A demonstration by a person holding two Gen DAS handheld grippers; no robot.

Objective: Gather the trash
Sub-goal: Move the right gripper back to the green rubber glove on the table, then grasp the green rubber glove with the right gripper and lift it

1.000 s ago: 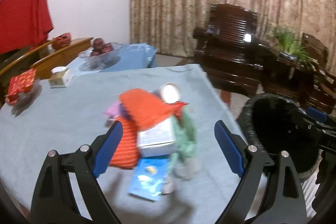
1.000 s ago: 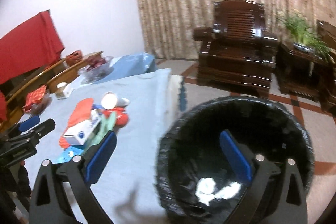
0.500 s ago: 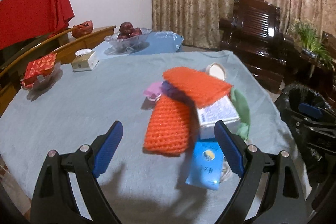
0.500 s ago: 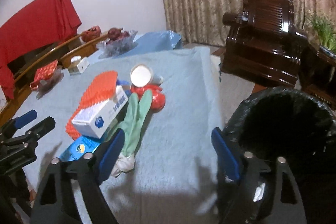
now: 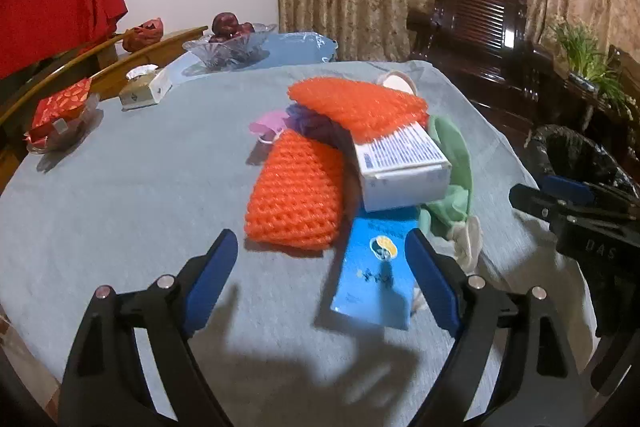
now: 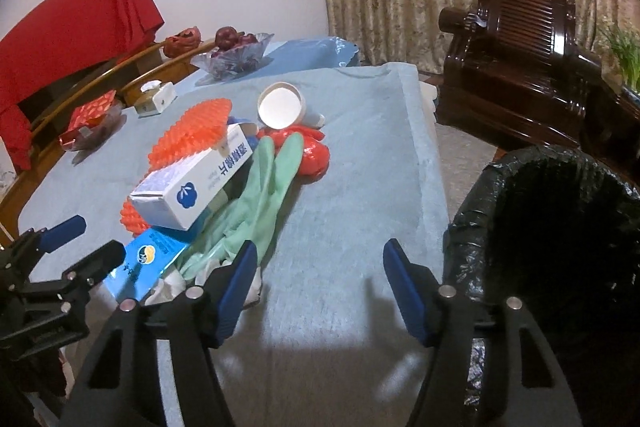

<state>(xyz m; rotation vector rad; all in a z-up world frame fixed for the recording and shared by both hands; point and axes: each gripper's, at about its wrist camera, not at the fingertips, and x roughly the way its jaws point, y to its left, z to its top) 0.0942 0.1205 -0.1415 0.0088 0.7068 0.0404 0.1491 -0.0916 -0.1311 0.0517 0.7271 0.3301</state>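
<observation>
A trash pile lies on the blue-grey tablecloth (image 5: 120, 207): two orange foam nets (image 5: 296, 195), a white carton (image 5: 400, 163), a blue packet (image 5: 372, 275), a green rubber glove (image 6: 260, 195), a white cup (image 6: 280, 105) and a red bag (image 6: 312, 155). My left gripper (image 5: 320, 251) hovers just short of the near net and the blue packet, jaws wide and closing slightly, nothing between them. My right gripper (image 6: 319, 255) hangs over bare cloth with the glove's cuff by its left finger; its jaws are closing on nothing. The black-lined bin (image 6: 560, 227) stands off the table's right edge.
At the far left stand a glass fruit bowl (image 5: 228, 43), a tissue box (image 5: 144, 87) and a dish with a red packet (image 5: 60, 107). A dark wooden armchair (image 6: 520, 47) and a plant (image 5: 584, 59) stand beyond the table. Red cloth (image 5: 52, 7) hangs on the left.
My right gripper swung from above the bin to over the table beside the pile, and its jaws narrowed. My left gripper dropped lower and closer to the pile.
</observation>
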